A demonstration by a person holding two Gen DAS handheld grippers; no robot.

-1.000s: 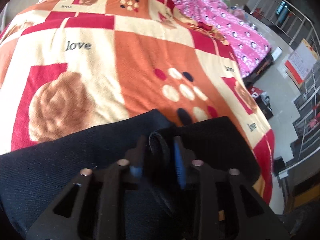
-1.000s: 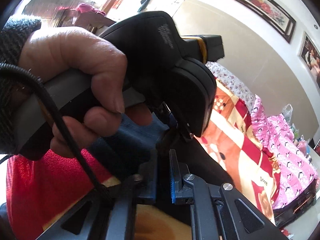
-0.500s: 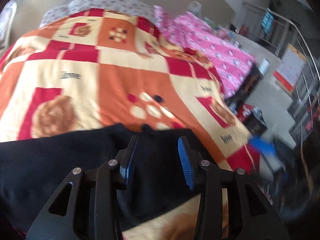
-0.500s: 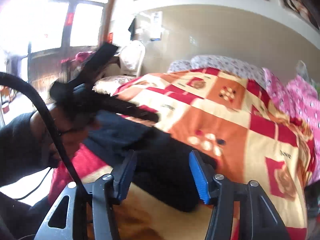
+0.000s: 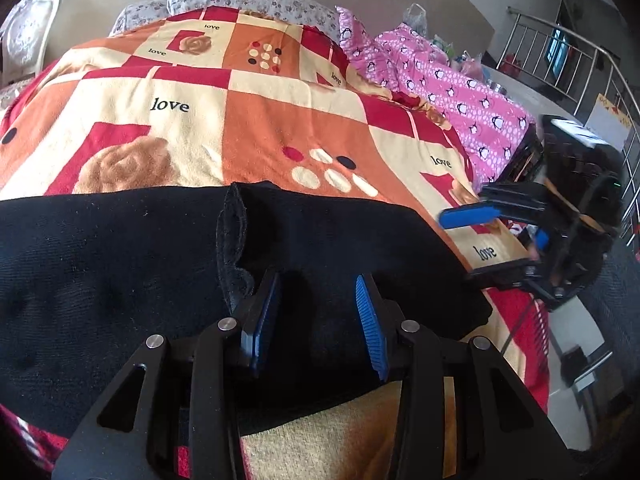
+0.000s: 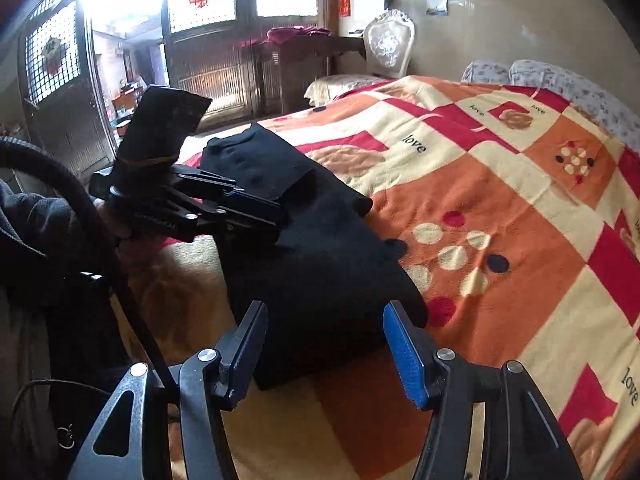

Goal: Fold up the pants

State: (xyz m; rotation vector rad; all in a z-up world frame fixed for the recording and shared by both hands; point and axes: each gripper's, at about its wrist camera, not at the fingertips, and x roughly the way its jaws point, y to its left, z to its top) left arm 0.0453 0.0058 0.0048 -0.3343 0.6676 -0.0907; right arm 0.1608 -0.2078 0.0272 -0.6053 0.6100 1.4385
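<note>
**Both grippers open over the folded pants**

The black pants (image 5: 320, 264) lay folded in a compact stack on the near edge of the patterned blanket (image 5: 280, 128), close to the person. The left gripper (image 5: 316, 320) hovered low over the stack with its blue-padded fingers spread apart and nothing between them. The right gripper (image 6: 324, 344) was likewise spread wide and empty, held just off the near corner of the pants (image 6: 316, 264).

A loose flap of fabric (image 5: 232, 248) stood up along the top layer beside the left gripper, so the fold looked unsettled there. If either tool dropped and caught that flap, it would likely drag the upper layer and undo the fold. The stack also sat close to the blanket's near edge; a sideways nudge could push it off. With the two tools near each other, a hasty move might make them collide.
</note>
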